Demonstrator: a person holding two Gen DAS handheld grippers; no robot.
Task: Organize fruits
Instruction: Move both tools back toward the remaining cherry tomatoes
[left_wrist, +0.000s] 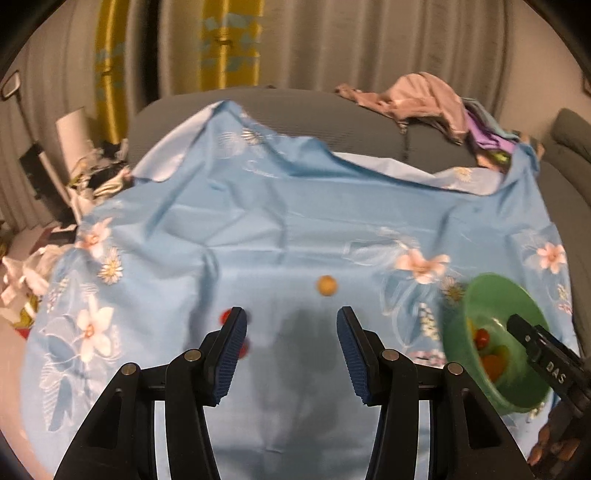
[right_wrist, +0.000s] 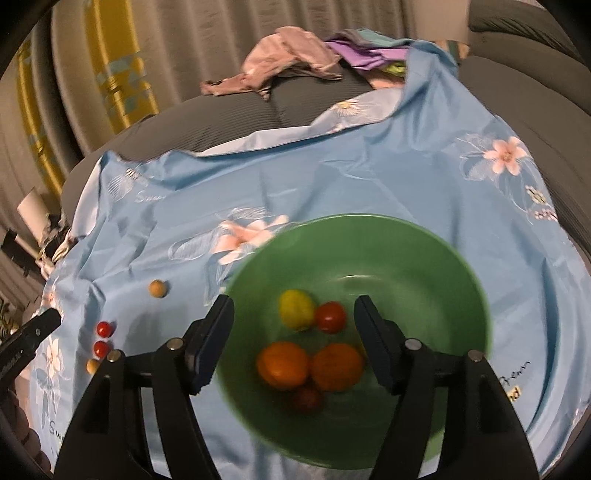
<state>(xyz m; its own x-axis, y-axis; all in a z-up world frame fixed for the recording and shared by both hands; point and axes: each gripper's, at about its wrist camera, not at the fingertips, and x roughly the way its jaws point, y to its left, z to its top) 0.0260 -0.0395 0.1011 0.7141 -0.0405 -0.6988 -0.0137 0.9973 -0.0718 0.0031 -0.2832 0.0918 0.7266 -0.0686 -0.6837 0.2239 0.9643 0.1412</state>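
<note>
The green bowl (right_wrist: 369, 258), set upright and opening upward, is seen on the blue cloth (right_wrist: 295, 177), fruit inside. The right gripper (right_wrist: 293, 341) is held wide above it; the left gripper (left_wrist: 291, 354) is spread wide, empty, near a tan fruit (left_wrist: 327, 285).

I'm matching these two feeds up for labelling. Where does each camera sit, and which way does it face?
Left wrist: on the left claw, angled down at the flowered blue cloth; own open fingers show.
Right wrist: on the right claw, angled down into the round green bowl; own open fingers show.
Shared: bowl, cloth, small tan ball, each other's claw.
</note>
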